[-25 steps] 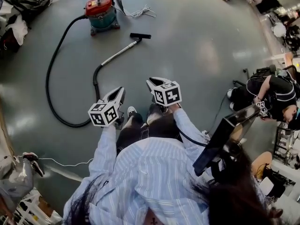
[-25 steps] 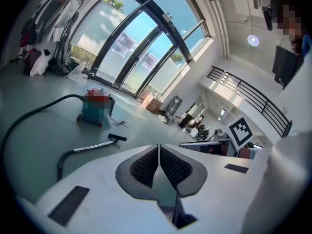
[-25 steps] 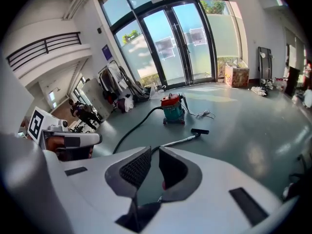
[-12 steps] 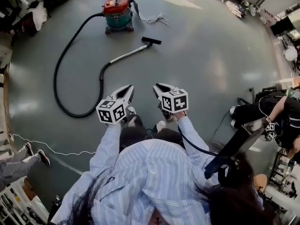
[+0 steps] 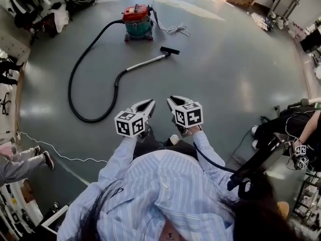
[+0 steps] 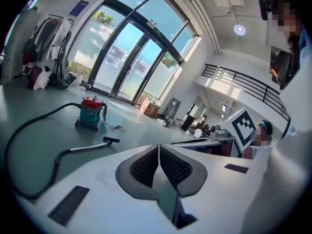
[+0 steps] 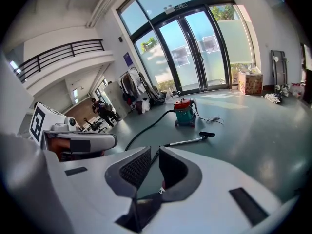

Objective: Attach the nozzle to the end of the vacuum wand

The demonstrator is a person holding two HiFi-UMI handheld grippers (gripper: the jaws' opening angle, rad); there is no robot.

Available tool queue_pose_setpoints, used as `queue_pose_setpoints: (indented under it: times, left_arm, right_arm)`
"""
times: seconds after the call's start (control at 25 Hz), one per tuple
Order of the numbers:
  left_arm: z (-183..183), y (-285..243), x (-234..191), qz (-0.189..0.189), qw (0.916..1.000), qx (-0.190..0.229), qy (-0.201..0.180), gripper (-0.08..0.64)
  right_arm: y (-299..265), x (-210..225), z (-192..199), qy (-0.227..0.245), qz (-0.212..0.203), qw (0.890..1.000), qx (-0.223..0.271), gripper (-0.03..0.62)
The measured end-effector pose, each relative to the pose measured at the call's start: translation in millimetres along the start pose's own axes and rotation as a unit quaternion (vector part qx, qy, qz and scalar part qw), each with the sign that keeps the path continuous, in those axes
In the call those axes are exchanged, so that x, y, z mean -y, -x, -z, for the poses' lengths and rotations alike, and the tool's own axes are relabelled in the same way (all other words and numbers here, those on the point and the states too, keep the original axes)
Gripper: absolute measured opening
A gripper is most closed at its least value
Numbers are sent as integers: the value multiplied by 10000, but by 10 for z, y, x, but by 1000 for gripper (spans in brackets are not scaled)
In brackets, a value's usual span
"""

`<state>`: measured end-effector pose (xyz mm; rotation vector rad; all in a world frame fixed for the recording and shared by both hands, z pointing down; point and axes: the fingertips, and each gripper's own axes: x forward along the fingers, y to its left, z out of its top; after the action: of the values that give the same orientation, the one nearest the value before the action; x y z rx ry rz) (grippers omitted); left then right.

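Left tool: jaws fully together, nothing in them. Right tool: jaws a narrow slit apart, also empty. Both are held out in front of the striped shirt, side by side, tips angled down at the floor. Reads as a carry posture for the approach, since nothing is within reach to grip. Marker cubes on both tools carry only black-and-white square patterns, no text. Further out, well apart from both tools, the wand lies flat on the floor. Its near end runs into the black hose, which loops wide to the left and back to the canister. Slack in that loop probably means the wand can be lifted without dragging the machine. The nozzle sits right at the wand's far end, crosswise to it; can't tell if it's seated on the tube or only lying against it. Judgement: if loose, one tool steadies the wand and the other takes the nozzle, so both jaws must open wider first. Canister has a red lid over a teal body and is parked upright beyond the nozzle, cord heaped beside it; no brand legible in any view. Farthest: glass doors with a purple sign beside them, too small to read.
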<state>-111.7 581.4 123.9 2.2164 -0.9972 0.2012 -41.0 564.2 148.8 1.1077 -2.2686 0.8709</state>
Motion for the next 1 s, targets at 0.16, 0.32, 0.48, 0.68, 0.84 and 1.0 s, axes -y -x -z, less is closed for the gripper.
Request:
queue_pose_setpoints:
  times: [0.16,0.32,0.48,0.68,0.84,1.0]
  left_arm:
    - [147,75,152,-57,10000,45,-26,17]
    - [285,110,248,-96,9999,113,67,17]
    - [344,139,358,-90,9997,175,168,17]
    - [478,108,464,-42,9994,242,251,17]
    - [561,138,570,-42,9994,213,274,17]
    - [598,170,577,-101,9992,202,318,17]
  right_arm:
    - [161,-48,151,129,-31,9999,72,54]
    - [300,-98,290,292,-58,9995,79,54]
    - [411,-129,380,543,-40,9985,-34,55]
    - [514,-78,517,723,3,9973,-91,54]
    - [613,-81,604,718,-13,9973,-137,54]
    - [613,-106,648,752,-78,9969,-203,54]
